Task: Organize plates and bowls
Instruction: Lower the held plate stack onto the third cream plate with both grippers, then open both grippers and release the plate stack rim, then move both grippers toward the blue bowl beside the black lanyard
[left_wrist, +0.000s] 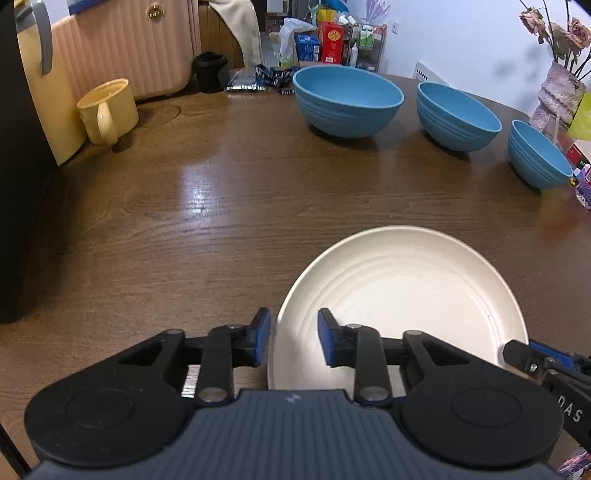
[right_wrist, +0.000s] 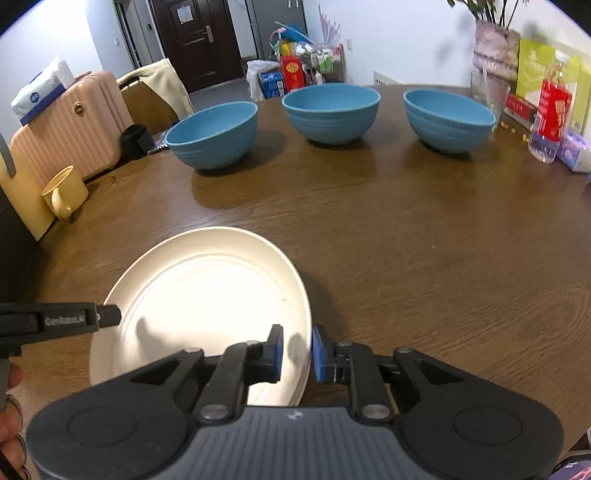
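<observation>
A cream plate (left_wrist: 402, 295) (right_wrist: 207, 295) lies on the wooden table (left_wrist: 184, 221) close in front of both grippers; its right edge shows layered rims, like a stack. My left gripper (left_wrist: 293, 328) is open and straddles the plate's left rim, with gaps at the pads. My right gripper (right_wrist: 297, 345) is open too and straddles the right rim, the outer pad close to it. Each gripper's tip shows at the edge of the other view. Three blue bowls (left_wrist: 347, 99) (left_wrist: 458, 114) (left_wrist: 535, 155) stand upright in a row at the far side (right_wrist: 214, 133) (right_wrist: 330, 110) (right_wrist: 448, 118).
A yellow mug (left_wrist: 109, 110) (right_wrist: 64, 192) stands far left by a yellow board. A vase of flowers (left_wrist: 561, 92), boxes and a red-labelled bottle (right_wrist: 550, 110) line the right edge. A pink suitcase (left_wrist: 122, 48) stands beyond the table. A hand (right_wrist: 11, 424) shows at lower left.
</observation>
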